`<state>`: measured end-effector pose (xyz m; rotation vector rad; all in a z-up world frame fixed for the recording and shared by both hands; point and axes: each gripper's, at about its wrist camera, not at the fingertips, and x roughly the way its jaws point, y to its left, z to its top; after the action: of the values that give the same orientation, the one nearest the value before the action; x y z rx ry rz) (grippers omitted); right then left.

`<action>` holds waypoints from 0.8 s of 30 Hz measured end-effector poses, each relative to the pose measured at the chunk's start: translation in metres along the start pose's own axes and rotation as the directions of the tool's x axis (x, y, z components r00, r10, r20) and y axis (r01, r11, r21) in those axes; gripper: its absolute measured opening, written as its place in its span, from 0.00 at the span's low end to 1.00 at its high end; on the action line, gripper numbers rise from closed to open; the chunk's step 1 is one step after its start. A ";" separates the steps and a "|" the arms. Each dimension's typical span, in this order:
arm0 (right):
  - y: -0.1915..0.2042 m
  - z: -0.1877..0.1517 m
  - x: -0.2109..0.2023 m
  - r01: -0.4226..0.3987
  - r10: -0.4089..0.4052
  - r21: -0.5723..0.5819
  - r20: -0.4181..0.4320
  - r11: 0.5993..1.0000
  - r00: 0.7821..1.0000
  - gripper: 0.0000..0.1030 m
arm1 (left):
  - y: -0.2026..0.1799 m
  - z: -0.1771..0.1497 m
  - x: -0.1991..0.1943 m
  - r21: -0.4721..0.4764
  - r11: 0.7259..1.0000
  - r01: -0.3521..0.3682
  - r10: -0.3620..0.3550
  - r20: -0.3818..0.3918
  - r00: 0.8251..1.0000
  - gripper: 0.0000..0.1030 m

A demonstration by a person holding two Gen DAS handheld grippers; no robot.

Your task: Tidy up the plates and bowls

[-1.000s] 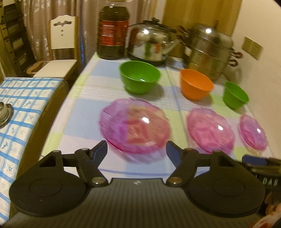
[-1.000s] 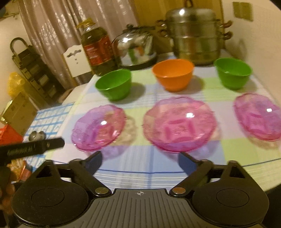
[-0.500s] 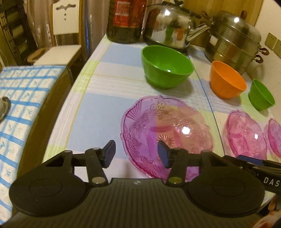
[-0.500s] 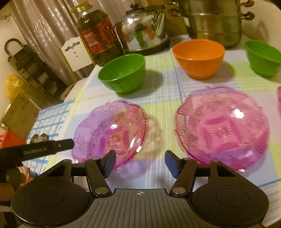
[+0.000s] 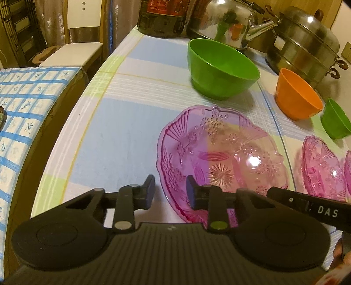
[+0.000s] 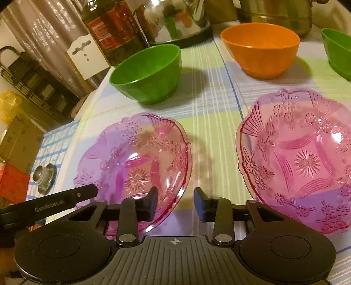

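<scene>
Left claw (image 5: 170,193): jaws narrowed, having just been closing, straddling the near-left rim of the left pink plate (image 5: 221,162); whether the pads already press the rim cannot be told, a gap shows at the outer pad. Right claw (image 6: 176,203): jaws likewise just closing, also set over that plate's rim (image 6: 136,166) at its 4 o'clock edge (left finger inside the plate, right finger over bare tabletop (image 6: 210,136)); no firm pinch visible. Middle pink plate (image 6: 300,160): lies flat at 3 o'clock of the left one, apart from it. Large green bowl (image 6: 147,76): upright at 12 o'clock of the left plate. Orange bowl (image 6: 261,48): upright at 12 o'clock of the middle plate. Small green bowl (image 6: 337,52): upright at 3 o'clock of the orange one. Kettle (image 5: 228,22), oil bottle (image 5: 162,17) and steamer pot (image 5: 305,50): along the tabletop's far edge.
</scene>
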<state>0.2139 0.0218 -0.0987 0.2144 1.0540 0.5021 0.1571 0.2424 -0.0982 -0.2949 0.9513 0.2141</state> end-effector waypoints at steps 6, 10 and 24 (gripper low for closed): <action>-0.002 -0.002 0.005 -0.005 0.005 -0.013 0.009 1.000 1.000 0.15 | 0.000 0.000 -0.001 0.005 1.000 -0.003 0.002 0.005 1.000 0.14; 0.000 -0.002 0.007 0.010 -0.009 -0.040 0.021 0.999 1.000 0.15 | -0.002 0.000 -0.005 0.013 1.000 -0.004 0.004 0.009 1.000 0.13; 0.002 -0.002 -0.049 0.001 0.003 -0.041 0.097 0.999 0.995 0.15 | -0.034 0.006 -0.058 0.066 0.998 0.012 -0.017 0.090 0.996 0.12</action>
<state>0.1926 -0.0004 -0.0606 0.2015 0.9479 0.5089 0.1397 0.2098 -0.0423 -0.2298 0.8643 0.1812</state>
